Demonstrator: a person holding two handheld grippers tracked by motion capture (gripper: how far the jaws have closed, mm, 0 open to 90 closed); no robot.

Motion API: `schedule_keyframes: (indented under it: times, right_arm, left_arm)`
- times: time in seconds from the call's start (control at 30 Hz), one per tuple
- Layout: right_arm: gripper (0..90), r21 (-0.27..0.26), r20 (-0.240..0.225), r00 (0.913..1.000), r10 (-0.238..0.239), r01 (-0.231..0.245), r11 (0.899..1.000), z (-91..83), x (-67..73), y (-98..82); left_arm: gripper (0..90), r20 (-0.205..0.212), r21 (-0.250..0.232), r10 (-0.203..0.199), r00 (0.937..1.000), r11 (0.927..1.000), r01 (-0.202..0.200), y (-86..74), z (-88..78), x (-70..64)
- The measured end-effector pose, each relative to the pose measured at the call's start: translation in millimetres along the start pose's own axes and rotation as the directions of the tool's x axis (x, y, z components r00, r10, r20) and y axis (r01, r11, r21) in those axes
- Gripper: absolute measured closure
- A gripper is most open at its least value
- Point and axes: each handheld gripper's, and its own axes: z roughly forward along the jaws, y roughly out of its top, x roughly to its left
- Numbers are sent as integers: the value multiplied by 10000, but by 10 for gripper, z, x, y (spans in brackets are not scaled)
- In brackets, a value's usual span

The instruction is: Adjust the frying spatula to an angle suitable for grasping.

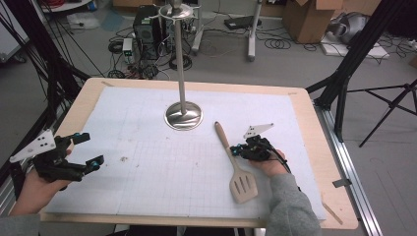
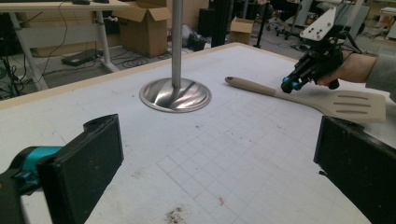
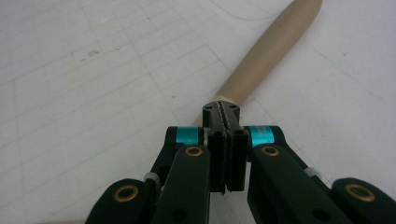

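In the high view, the left claw (image 1: 86, 150) is held at the lower left of the frame, just over the left edge of the desk (image 1: 88, 93). It is gripped from below by the left hand (image 1: 37, 189), whose forearm enters from the bottom left corner. Its jaws are spread wide apart with nothing between them, and they are pointed toward the middle of the frame. In the left gripper view the two black jaws are seen at the lower left and lower right corners, well apart, with bare gridded mat (image 2: 224, 158) between them.

The right claw (image 1: 235, 150) is seen right of centre in the high view, carried by the right hand (image 1: 268, 162) in a grey sleeve (image 1: 290, 206) that rises from the bottom edge. The claw is pointed toward the left of the frame, at the handle of the spatula (image 1: 236, 167). In the right gripper view its jaws are pressed together, pad against pad, with nothing between them; their tip is placed just at the handle, though whether it is touched cannot be told.

The spatula is laid flat on the mat, lower right of centre in the high view, with its slotted blade toward the bottom edge and its handle slanted up toward the metal stand (image 1: 183, 115), whose round base is set at upper centre.
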Motion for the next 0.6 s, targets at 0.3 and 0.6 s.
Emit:
schedule_keyframes:
  times: [0.3, 0.6]
  right_arm:
    - [900, -157, -1124, 9889, -977, 965, 9952, -41, 154, 40]
    - [900, 646, -1497, 9787, -1404, 1514, 9864, 16, 203, 3]
  left_arm:
    - [18, 50, 32, -31, 10000, 10000, 30, -4, 21, 6]
    - [18, 57, 86, -106, 9999, 9999, 105, -18, 48, 39]
